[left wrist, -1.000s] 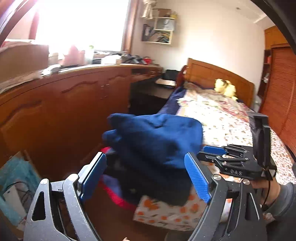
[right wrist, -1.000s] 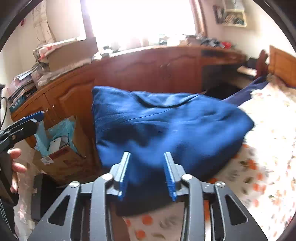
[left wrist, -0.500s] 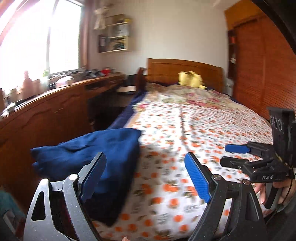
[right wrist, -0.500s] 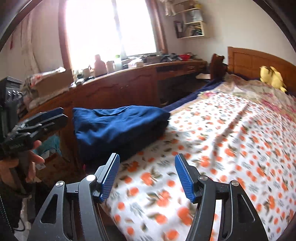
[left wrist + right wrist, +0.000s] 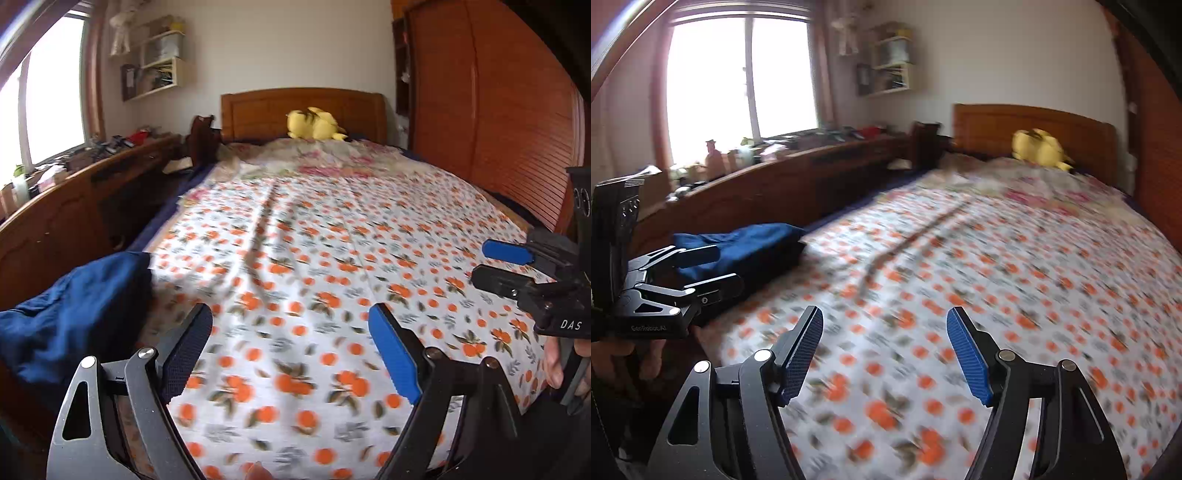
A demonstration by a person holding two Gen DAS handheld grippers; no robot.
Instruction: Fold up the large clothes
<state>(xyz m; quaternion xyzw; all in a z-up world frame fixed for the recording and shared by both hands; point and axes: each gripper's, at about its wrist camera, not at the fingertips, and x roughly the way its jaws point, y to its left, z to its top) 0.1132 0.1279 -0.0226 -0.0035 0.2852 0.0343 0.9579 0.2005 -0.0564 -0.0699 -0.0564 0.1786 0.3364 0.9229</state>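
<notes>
While both tools hang over the foot of the bed, the scene reads as follows.

Left gripper: the black two-finger left gripper with blue pads stands spread wide, with nothing between its pads, only the bedsheet below.

Right gripper: the black two-finger right gripper with blue pads has its jaws opening; nothing lies between them, and they hang apart from the cloth.

Hands: fingers of one hand wrap the right gripper's handle at the right edge of the left wrist view; a hand holds the left gripper at the left edge of the right wrist view.

Garment: the dark blue folded fabric garment rests on the bed's near left corner, on the window side, well apart from both grippers.

Bed: the white bedsheet printed with orange fruit covers the wooden bed, which fills most of both views.

Toy: a yellow plush toy sits at the head of the bed against the brown wooden headboard.

Desk: a long brown wooden desk runs beside the bed's left side, under the window.

Wardrobe: a reddish slatted wooden wardrobe stands at the bed's right side.
</notes>
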